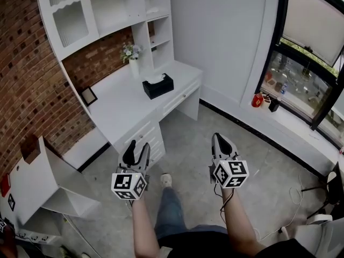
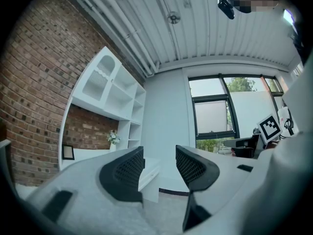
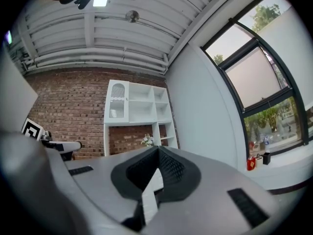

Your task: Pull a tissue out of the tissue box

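A black tissue box [image 1: 157, 85] with a white tissue sticking out of its top stands on the white desk [image 1: 121, 101], far ahead of both grippers. My left gripper [image 1: 136, 150] [image 2: 160, 168] is held level over the floor, short of the desk's drawers, open with nothing between its pads. My right gripper [image 1: 221, 140] [image 3: 157, 153] is beside it at the right, with its jaw tips together and nothing in them. The box does not show in either gripper view.
A vase of flowers [image 1: 131, 55] and a small picture frame [image 1: 88, 96] also stand on the desk, under white wall shelves [image 1: 107, 9]. A white cabinet [image 1: 48, 181] is at the left. A window ledge with a red object [image 1: 257, 100] runs along the right.
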Action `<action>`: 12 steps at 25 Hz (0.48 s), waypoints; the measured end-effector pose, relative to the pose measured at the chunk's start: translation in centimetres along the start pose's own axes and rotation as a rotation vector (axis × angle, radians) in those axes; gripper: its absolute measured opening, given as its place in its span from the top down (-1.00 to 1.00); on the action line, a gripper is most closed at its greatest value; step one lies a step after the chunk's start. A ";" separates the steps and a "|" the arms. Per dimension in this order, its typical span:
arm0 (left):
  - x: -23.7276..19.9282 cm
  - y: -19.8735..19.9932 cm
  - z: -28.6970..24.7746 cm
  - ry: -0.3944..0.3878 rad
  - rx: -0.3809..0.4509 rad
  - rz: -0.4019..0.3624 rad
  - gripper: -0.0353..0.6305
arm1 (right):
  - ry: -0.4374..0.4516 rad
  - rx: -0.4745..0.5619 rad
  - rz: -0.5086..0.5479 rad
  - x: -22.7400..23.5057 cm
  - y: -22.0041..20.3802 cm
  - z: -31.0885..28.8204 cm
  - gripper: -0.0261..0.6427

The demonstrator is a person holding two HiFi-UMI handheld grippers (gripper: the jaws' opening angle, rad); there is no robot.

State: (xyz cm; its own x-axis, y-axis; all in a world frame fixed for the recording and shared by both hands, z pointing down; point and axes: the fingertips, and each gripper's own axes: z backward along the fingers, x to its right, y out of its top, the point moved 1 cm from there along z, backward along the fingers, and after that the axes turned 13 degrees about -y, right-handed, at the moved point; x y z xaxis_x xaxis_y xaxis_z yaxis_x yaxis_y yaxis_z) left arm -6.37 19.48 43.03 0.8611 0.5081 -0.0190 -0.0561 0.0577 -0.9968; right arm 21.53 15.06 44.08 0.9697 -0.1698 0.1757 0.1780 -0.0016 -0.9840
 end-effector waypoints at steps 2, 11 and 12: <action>-2.2 -0.3 -1.7 0.003 0.009 -0.014 0.36 | -0.004 0.006 0.000 0.0 -0.8 -2.3 0.92; -16.0 -1.9 -14.1 -0.019 -0.013 0.022 0.36 | -0.038 -0.059 0.004 -2.2 -4.0 -20.1 0.92; -17.5 -2.1 -15.6 -0.024 -0.019 0.037 0.36 | -0.042 -0.068 0.005 -2.6 -4.0 -22.2 0.92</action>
State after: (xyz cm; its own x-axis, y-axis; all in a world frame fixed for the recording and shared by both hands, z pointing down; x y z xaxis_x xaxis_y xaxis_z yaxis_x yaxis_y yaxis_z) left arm -13.48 -2.95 44.28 0.8464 0.5298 -0.0544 -0.0781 0.0225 -0.9967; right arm 14.56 -6.34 46.95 0.9770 -0.1285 0.1700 0.1624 -0.0678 -0.9844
